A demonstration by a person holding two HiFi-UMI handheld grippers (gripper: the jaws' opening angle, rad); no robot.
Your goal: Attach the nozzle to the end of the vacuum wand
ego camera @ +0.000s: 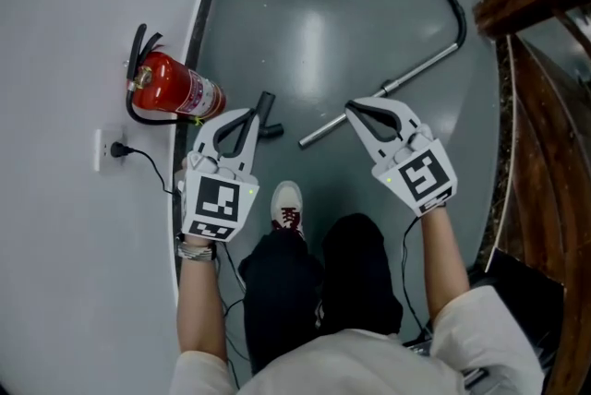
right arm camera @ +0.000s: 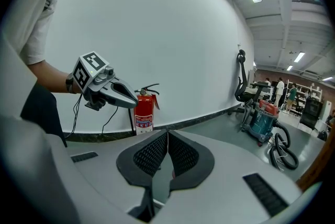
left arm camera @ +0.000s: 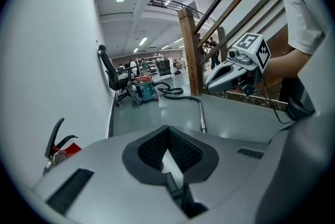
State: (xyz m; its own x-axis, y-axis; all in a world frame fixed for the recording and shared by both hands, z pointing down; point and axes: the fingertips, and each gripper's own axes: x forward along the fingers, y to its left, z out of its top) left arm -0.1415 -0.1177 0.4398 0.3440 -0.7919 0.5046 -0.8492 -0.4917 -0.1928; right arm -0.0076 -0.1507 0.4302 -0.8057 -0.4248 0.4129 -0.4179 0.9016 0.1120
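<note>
Both grippers are clenched and hold nothing. The left gripper [ego camera: 247, 118] and the right gripper [ego camera: 353, 108] hang above the floor [ego camera: 314, 5]. The metal wand [ego camera: 380, 92] lies on the floor, away from the wall edge, with its free end between the two grippers. The black nozzle [ego camera: 270, 129] lies near that end, not touching it, on the side of the wall edge where the fire extinguisher [ego camera: 175, 87] is.
</note>
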